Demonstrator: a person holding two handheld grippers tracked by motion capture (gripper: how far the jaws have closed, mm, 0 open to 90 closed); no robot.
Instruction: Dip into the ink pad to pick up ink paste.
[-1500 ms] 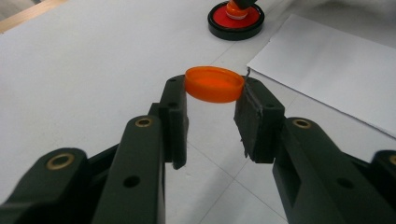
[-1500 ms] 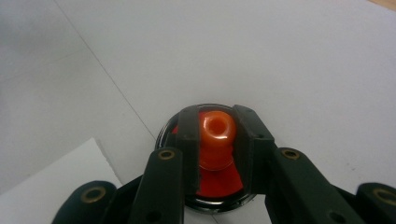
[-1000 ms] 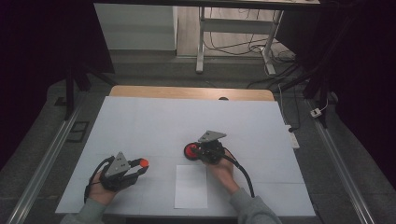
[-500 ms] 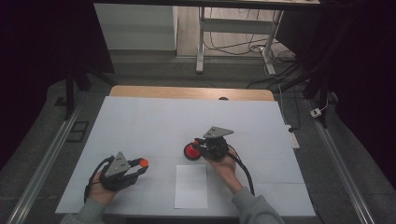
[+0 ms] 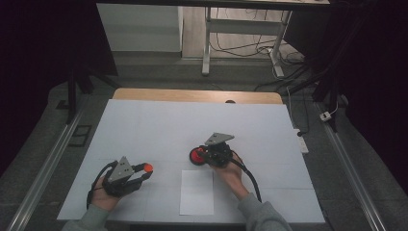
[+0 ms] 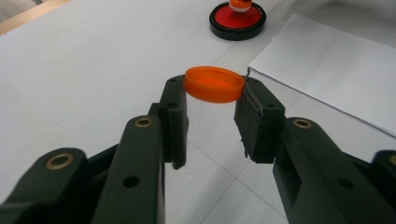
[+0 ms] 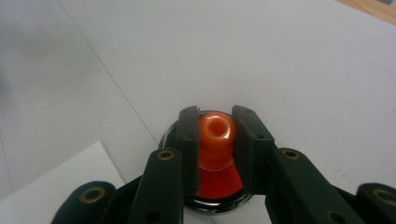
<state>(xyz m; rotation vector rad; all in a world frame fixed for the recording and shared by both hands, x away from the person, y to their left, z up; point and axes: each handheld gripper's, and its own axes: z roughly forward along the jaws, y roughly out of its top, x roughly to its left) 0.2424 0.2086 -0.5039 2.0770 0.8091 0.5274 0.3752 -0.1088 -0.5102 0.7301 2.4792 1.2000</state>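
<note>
My left gripper (image 5: 143, 170) lies low over the white table near its front left, shut on a small orange cap (image 6: 214, 84) that its pads pinch by the rim. The cap (image 5: 148, 168) hangs just above the surface. My right gripper (image 7: 215, 122) is shut on the orange knob of a stamp (image 7: 215, 133). The stamp stands in a round red ink pad with a black rim (image 7: 217, 189). From above, that pad (image 5: 196, 156) sits at the table's middle, and the right gripper (image 5: 205, 155) reaches it from the right.
A white sheet of paper (image 5: 197, 191) lies flat near the front edge between my hands, just in front of the pad. The table's wooden back edge (image 5: 192, 95) is far off. Cables and table legs stand on the floor beyond.
</note>
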